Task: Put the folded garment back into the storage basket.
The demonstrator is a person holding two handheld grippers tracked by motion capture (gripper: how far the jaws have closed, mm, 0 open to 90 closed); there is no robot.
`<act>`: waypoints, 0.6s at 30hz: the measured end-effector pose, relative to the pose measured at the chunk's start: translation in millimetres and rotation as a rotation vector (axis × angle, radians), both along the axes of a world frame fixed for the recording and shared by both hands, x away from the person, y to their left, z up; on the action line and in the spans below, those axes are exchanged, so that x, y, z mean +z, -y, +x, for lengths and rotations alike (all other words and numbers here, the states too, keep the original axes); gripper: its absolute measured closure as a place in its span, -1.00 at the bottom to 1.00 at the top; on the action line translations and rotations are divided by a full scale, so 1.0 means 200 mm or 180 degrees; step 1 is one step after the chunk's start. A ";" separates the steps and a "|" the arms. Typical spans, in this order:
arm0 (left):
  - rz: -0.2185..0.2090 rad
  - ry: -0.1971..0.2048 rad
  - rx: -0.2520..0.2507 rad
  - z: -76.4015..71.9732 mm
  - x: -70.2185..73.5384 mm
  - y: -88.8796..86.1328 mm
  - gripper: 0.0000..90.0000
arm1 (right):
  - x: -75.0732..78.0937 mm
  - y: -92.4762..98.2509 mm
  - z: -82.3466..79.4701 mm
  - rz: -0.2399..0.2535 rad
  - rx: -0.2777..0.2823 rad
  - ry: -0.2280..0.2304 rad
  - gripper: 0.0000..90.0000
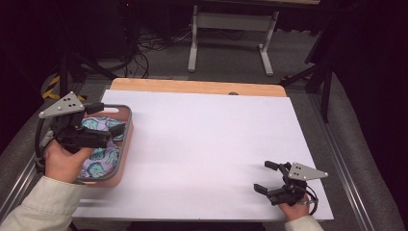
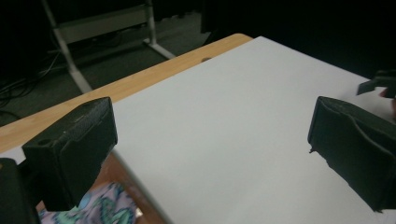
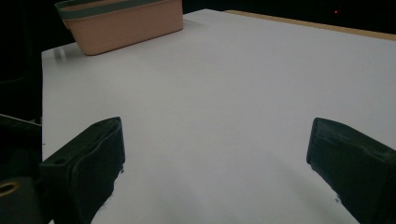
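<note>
A salmon-pink basket with a grey rim stands at the table's left edge. Inside it lies a cloth patterned in teal and purple. My left gripper hovers over the basket, pointing right, with its jaws wide open and nothing between them. In the left gripper view a corner of the cloth and the basket's rim show below the left jaw. My right gripper rests near the front right corner, open and empty. The right gripper view looks across the bare sheet toward the basket.
A white sheet covers the table, and a wooden strip shows along its far edge. A white metal stand and cables sit on the floor beyond. Dark stand legs flank the far right corner.
</note>
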State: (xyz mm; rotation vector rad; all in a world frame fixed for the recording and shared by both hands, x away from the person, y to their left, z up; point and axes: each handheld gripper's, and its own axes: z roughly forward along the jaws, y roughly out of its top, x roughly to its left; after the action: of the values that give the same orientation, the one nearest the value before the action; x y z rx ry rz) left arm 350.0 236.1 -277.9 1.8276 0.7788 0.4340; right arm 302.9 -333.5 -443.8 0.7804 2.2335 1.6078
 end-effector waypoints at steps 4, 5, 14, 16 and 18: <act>-0.0047 0.0066 -0.0155 -0.02 0.00 0.08 -0.95 | 0.00 0.00 0.00 0.0004 -0.0006 -0.0001 -0.89; -0.0083 0.0096 -0.0238 -0.03 0.01 0.11 -0.95 | 0.00 0.00 0.00 0.0006 -0.0005 -0.0002 -0.89; -0.0087 0.0217 -0.0558 -0.07 0.01 0.31 -0.94 | 0.00 0.00 0.00 0.0020 -0.0001 0.0008 -0.89; -0.0114 0.0254 -0.0609 -0.06 0.00 0.35 -0.94 | 0.00 0.00 0.00 0.0023 0.0001 0.0010 -0.89; -0.0155 0.0258 -0.0661 -0.06 -0.01 0.38 -0.94 | 0.00 0.01 0.00 0.0026 0.0002 0.0011 -0.89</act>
State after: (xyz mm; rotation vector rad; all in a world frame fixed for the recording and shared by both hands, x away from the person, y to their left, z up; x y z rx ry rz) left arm 337.0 161.0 -279.7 1.8116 0.5333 0.3489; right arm 302.4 -334.5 -443.5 0.7787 2.2264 1.6181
